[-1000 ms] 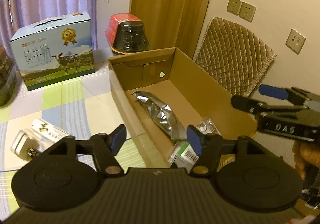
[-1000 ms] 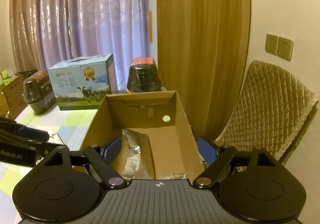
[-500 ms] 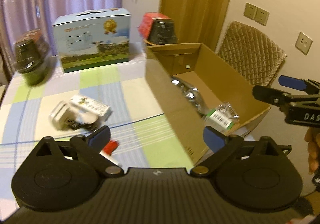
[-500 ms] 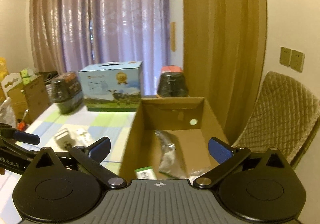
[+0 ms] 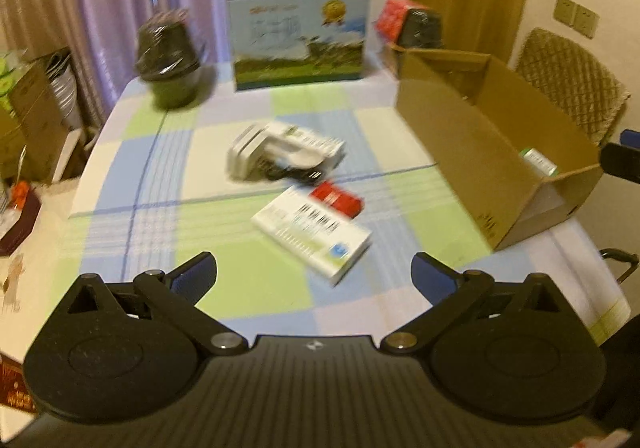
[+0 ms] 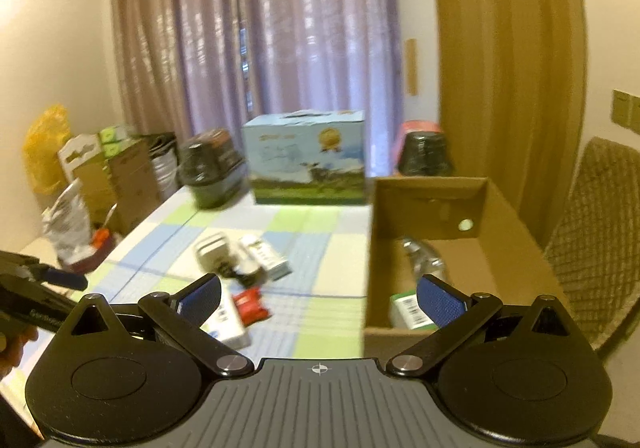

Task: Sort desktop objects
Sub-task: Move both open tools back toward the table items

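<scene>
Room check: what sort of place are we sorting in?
Most likely a home dining or living room: a checked tablecloth, purple curtains over a window, and a quilted chair beside the cardboard box.

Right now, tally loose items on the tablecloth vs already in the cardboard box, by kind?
On cloth:
White charger: 1
White packet: 1
White carton: 1
Red packet: 1
In cardboard box:
Foil bag: 1
Green-labelled pack: 1
Total: 6
</scene>
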`<state>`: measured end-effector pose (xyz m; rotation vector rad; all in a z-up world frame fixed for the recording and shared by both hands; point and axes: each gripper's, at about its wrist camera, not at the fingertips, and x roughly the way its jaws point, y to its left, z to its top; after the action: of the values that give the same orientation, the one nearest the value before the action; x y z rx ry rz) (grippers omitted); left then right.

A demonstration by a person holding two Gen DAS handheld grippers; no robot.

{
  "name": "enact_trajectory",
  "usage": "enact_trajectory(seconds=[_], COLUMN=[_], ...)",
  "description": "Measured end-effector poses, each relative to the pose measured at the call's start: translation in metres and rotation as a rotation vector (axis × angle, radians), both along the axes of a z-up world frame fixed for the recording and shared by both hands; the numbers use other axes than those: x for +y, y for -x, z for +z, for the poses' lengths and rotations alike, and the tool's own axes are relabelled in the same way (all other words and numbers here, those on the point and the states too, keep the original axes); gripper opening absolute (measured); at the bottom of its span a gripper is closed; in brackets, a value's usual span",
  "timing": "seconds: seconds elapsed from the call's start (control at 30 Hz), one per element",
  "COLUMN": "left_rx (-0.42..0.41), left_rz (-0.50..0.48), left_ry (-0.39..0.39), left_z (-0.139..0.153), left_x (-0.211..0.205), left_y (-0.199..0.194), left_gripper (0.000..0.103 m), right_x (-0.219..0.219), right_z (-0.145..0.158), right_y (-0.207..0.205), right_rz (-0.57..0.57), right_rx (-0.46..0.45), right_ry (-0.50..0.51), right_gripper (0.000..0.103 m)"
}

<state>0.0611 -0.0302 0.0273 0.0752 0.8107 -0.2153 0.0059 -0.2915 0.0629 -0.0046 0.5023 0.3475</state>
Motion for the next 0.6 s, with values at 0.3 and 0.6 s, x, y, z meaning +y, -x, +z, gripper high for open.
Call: enact_trajectory(seconds=[0.3,0.6], left_rx=[0.038,0.052], left_rz=[0.073,0.092], left_ry=[0.008,0.027], left_z=[-0.023,-0.041], left_x=[0.037,0.046], left_y=[0.009,0.000], left_gripper=[0.102,0.102], right_x=[0.036,0.055], right_z=[-0.036,-0.071], right_y=[0.001,-0.020], right_rz=[0.079,0.106], right_rx=[0.067,0.107], right_ry=[0.030,0.059], right_gripper=[0.101,0.101])
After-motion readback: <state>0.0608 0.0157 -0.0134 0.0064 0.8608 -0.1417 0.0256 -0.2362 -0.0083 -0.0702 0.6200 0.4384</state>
